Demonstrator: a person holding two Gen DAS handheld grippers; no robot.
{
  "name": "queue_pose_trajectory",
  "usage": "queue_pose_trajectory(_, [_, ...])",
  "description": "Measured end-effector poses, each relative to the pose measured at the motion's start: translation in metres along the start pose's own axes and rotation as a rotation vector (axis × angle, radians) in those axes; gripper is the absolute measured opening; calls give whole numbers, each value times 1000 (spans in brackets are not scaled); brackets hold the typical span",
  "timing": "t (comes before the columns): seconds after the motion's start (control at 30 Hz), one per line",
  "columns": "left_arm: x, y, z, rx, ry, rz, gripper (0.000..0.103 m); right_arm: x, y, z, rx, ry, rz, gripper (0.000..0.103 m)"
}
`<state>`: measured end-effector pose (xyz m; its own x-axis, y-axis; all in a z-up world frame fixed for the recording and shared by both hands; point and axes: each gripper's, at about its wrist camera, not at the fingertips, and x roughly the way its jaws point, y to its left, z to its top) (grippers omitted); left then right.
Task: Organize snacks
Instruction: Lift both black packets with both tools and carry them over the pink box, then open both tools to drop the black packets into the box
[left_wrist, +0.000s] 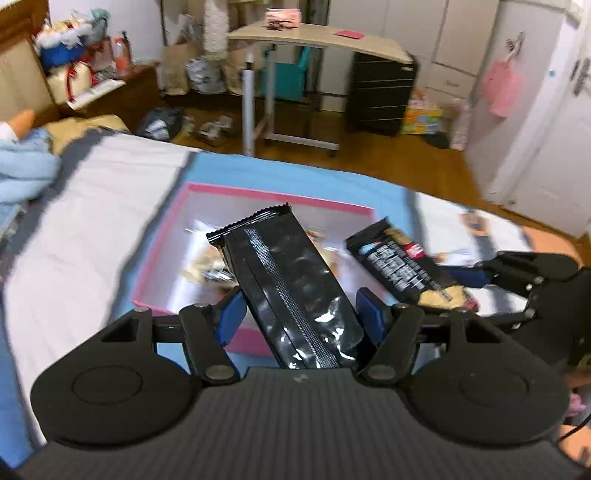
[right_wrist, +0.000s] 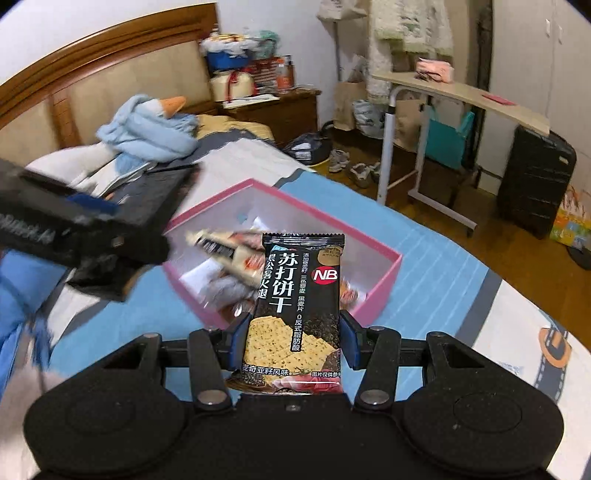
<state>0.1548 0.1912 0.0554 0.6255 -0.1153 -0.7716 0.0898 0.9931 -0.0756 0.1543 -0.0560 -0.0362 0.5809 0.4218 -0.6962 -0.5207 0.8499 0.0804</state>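
A pink open box (left_wrist: 159, 258) lies on the bed with several snack packets inside; it also shows in the right wrist view (right_wrist: 384, 284). My left gripper (left_wrist: 301, 314) is shut on a black cracker packet (left_wrist: 291, 288), back side up, held over the box's near edge. My right gripper (right_wrist: 291, 336) is shut on a black soda cracker packet (right_wrist: 295, 306), label up, held just in front of the box. The right gripper and its packet (left_wrist: 402, 269) show at the right of the left wrist view. The left gripper (right_wrist: 85, 229) shows blurred at the left of the right wrist view.
The bed has a blue and white cover (right_wrist: 443, 280). A plush goose with a blue scarf (right_wrist: 147, 129) lies near the headboard. A side table (left_wrist: 317, 40), a black suitcase (right_wrist: 535, 184), shoes and bags stand on the wooden floor beyond the bed.
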Motion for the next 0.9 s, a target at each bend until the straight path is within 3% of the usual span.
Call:
queue_pose_trajectory(0.27, [65, 36, 20, -75, 61, 134, 64, 70, -9, 9, 153, 56, -50, 55])
queue_pose_trajectory(0.4, [100, 44, 27, -113, 88, 190, 64, 88, -2, 12, 135, 74, -96, 58])
queue_pose_trajectory(0.53, [123, 38, 29, -83, 108, 249, 65, 103, 6, 16, 100, 110, -90, 61])
queue_pose_trajectory(0.67, [118, 32, 26, -71, 100, 259, 71, 89, 7, 16, 55, 58, -121, 74])
queue_pose_trajectory(0.9, [71, 8, 25, 1, 29, 181, 76, 23, -19, 12, 80, -34, -63, 79])
